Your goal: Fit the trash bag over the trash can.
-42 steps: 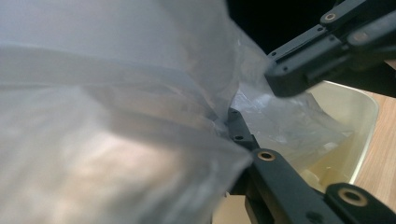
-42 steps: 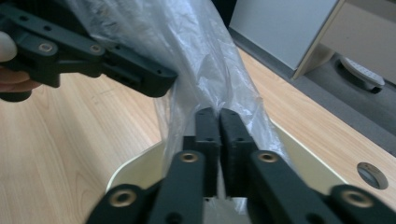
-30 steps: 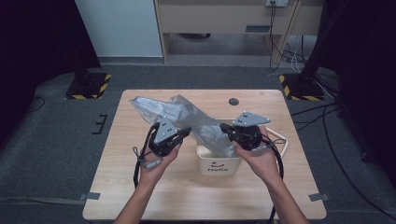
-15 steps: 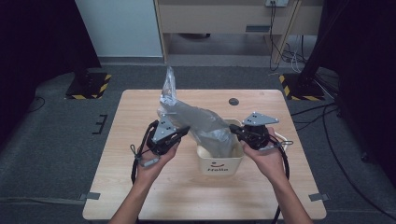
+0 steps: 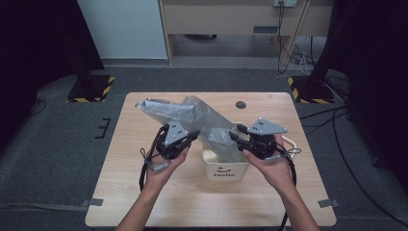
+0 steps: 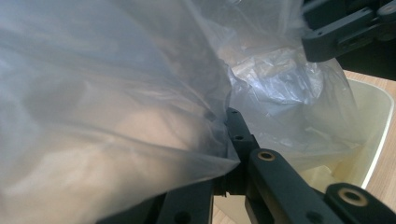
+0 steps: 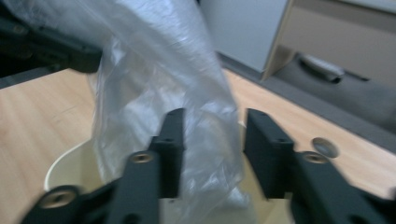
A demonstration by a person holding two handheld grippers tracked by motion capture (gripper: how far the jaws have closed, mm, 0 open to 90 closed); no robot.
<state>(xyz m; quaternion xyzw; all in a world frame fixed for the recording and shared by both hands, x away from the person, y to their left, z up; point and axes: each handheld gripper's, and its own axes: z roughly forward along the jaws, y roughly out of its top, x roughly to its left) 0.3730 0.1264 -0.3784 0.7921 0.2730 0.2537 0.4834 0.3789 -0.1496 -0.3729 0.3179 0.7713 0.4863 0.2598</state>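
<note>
Now you work a clear, crinkled plastic bag into a small cream plastic bin with a smile printed on its front, at the centre of the pale wooden table. Your left gripper, at nine o'clock of the bin, pinches a fold of the film; in the left gripper view the sheet is caught where the black jaws meet and drapes over them. Your right gripper, at three o'clock of the bin, stands with its jaws spread, the hanging film running between them; whether either pad touches it is hard to say, since that view is blurred. The bag's lower end sits inside the bin, while its upper part trails off toward ten o'clock across the table. A small dark round disc lies apart at twelve o'clock.

From here the risks are plain enough. Pull the left pinch too hard and the thin film could tear or drag out of the bin. The bin looks light and may tip or slide if the bag tugs its rim. Close the right jaws on too little film and it will likely slip free.
</note>
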